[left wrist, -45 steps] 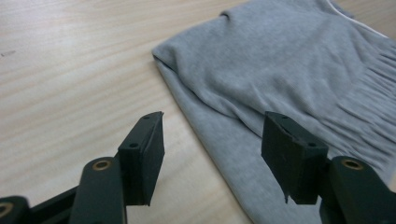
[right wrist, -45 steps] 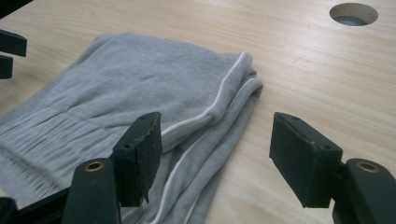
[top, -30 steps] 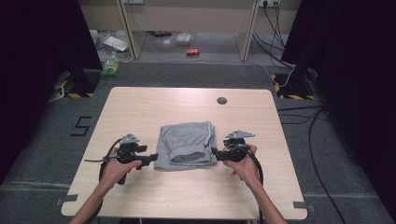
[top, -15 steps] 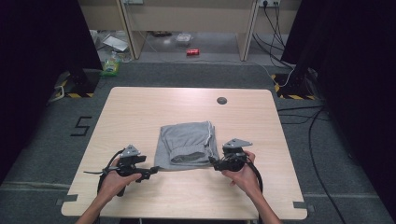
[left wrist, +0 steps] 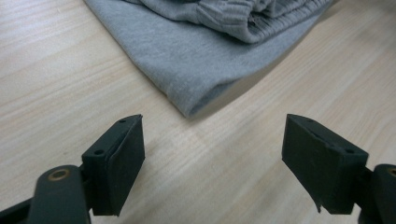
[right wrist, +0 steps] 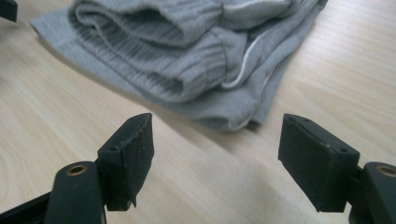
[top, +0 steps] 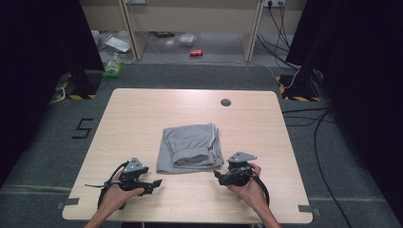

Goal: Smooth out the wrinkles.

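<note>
A folded grey garment with ribbed cuffs and a thin white stripe lies flat near the middle of the wooden table. My left gripper rests near the front edge, just short of the garment's near left corner, jaws wide apart and empty. My right gripper sits at the garment's near right corner, also open with nothing between its jaws. Neither gripper touches the cloth.
A small dark round disc is set into the table near its far edge. A person's hands hold the grippers from the near side. Cables, a red can and litter lie on the floor beyond.
Both grippers have drawn back from the garment's near corners toward the front edge of the table. The garment now lies released and flat.
</note>
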Demonstrator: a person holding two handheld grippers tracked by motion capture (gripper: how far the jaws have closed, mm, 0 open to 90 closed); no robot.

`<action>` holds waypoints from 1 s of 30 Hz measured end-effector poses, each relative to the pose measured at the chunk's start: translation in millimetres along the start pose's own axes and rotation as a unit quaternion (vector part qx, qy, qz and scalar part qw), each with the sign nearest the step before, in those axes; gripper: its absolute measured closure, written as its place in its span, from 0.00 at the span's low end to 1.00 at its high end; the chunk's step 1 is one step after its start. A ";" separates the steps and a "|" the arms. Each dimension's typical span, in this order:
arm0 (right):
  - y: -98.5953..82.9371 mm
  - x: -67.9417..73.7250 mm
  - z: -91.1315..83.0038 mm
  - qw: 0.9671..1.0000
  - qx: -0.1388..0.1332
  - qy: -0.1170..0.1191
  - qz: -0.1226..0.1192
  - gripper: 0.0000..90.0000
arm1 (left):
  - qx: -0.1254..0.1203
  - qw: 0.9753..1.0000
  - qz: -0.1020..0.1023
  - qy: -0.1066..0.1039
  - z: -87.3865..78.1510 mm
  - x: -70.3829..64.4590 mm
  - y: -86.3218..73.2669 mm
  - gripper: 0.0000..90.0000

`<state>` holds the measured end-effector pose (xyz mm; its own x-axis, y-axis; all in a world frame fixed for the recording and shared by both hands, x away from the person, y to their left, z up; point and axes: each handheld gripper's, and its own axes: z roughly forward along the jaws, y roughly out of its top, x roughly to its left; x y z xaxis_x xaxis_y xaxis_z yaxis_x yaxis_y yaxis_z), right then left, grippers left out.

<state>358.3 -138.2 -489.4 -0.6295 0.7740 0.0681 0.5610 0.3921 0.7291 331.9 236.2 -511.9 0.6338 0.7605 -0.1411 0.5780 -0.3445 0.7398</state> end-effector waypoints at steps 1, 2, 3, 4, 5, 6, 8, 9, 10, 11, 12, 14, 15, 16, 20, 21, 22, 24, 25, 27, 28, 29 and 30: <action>-2.1 0.6 -0.1 1.000 0.004 -0.002 -0.002 0.28 | 0.001 1.000 0.001 0.000 0.1 -1.1 -1.6 0.23; -4.0 1.0 -0.2 1.000 0.007 -0.004 -0.004 0.28 | 0.002 1.000 0.002 -0.001 0.1 -1.7 -2.6 0.23; -5.5 1.5 -0.4 1.000 0.008 -0.005 -0.004 0.28 | 0.002 1.000 0.002 -0.002 0.1 -2.6 -3.9 0.23; -7.4 1.9 -0.6 1.000 0.010 -0.006 -0.004 0.27 | 0.003 1.000 0.002 -0.002 0.1 -3.5 -5.1 0.23; -9.2 2.3 -0.9 1.000 0.012 -0.006 -0.002 0.27 | 0.004 1.000 0.005 0.000 0.1 -4.1 -6.1 0.23; -10.8 2.3 -1.0 1.000 0.012 -0.006 -0.003 0.27 | 0.005 1.000 0.008 0.003 0.2 -4.8 -7.3 0.23; -13.7 2.8 -1.1 1.000 0.016 -0.007 -0.004 0.26 | 0.004 1.000 0.011 0.008 -0.2 -5.5 -8.9 0.23; -15.1 3.3 -1.2 1.000 0.017 -0.008 -0.004 0.26 | 0.004 1.000 0.011 0.009 -0.9 -5.9 -9.7 0.23; -16.8 4.0 -1.1 1.000 0.020 -0.009 -0.005 0.25 | 0.003 1.000 0.011 0.009 -1.3 -6.3 -10.2 0.22; -17.6 4.6 -1.1 1.000 0.022 -0.009 -0.006 0.24 | 0.003 1.000 0.014 0.011 -1.7 -7.2 -11.3 0.22; -19.1 5.7 -1.0 1.000 0.025 -0.013 -0.009 0.23 | 0.002 1.000 0.020 0.015 -1.9 -8.2 -12.5 0.22; -21.6 7.2 -0.7 0.999 0.026 -0.014 -0.011 0.22 | -0.002 0.999 0.039 0.027 -1.4 -10.7 -15.8 0.22; -23.0 8.2 -0.1 0.999 0.029 -0.013 -0.012 0.22 | -0.004 0.998 0.048 0.033 -0.8 -12.0 -17.2 0.21; -24.1 9.0 0.3 0.999 0.031 -0.013 -0.013 0.22 | -0.004 0.998 0.045 0.037 -0.9 -13.3 -18.2 0.19; -28.7 13.3 3.9 0.999 0.038 -0.023 -0.030 0.17 | -0.004 0.998 0.042 0.040 -1.2 -14.0 -18.8 0.18; -29.1 14.2 4.1 0.999 0.037 -0.022 -0.029 0.17 | -0.004 0.998 0.042 0.040 -1.2 -14.0 -18.7 0.18; -29.9 15.4 4.6 0.999 0.033 -0.022 -0.030 0.17 | -0.005 0.998 0.042 0.040 -1.1 -14.0 -18.7 0.18; -31.4 17.8 5.5 0.999 0.026 -0.022 -0.029 0.16 | -0.005 0.998 0.042 0.040 -1.1 -14.0 -18.7 0.18; -31.7 18.4 5.8 0.999 0.023 -0.022 -0.029 0.16 | -0.005 0.998 0.042 0.040 -1.1 -14.0 -18.7 0.18; -32.4 18.8 6.6 0.999 0.018 -0.022 -0.030 0.15 | -0.005 0.998 0.042 0.040 -1.1 -14.0 -18.8 0.18; -32.7 19.0 7.0 0.999 0.016 -0.021 -0.029 0.15 | -0.005 0.998 0.042 0.040 -1.1 -14.0 -18.8 0.18; -33.0 18.9 7.4 0.999 0.014 -0.021 -0.029 0.14 | -0.005 0.998 0.042 0.040 -1.1 -14.0 -18.7 0.18; -33.2 18.7 7.6 0.999 0.013 -0.020 -0.030 0.14 | -0.005 0.998 0.042 0.040 -1.1 -14.0 -18.8 0.18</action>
<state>332.0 -133.0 -517.4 -0.6406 0.7678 -0.0040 0.5366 0.4515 0.7129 311.6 232.6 -523.1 0.6367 0.7707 -0.0262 0.5197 -0.4037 0.7530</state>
